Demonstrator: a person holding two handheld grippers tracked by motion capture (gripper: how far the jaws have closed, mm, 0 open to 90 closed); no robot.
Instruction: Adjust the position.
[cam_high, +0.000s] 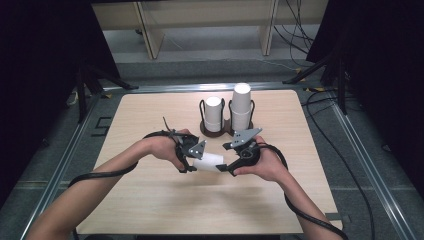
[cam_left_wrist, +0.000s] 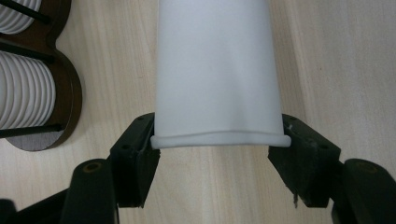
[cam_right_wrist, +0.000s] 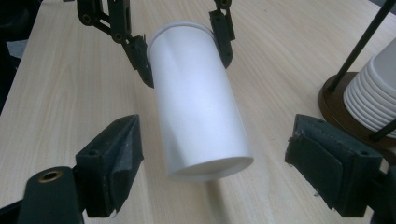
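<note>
I have the left gripper (cam_high: 192, 162) clamped on the rim end of a plain white paper cup (cam_high: 209, 162), which is held horizontally above the light wooden tabletop (cam_high: 150, 200), near its middle and in front of the rack. In the left gripper view, both black jaws press against opposite sides of the cup (cam_left_wrist: 217, 70) at its rolled rim, and the rim is slightly flattened between them. My right gripper (cam_high: 227, 165) faces the cup's closed base end from the opposite side. In the right gripper view, its two padded jaws stand spread wide on either side of the cup (cam_right_wrist: 198, 107), with clear gaps between each pad and the cup wall; no contact is made. That view also shows the left gripper (cam_right_wrist: 184, 49) farther off, pinching the rim. Behind both grippers stands a dark brown wooden two-bay cup rack with black wire uprights (cam_high: 226, 131), holding two stacks of white paper cups (cam_high: 228, 111); the right stack is taller than the left.
</note>
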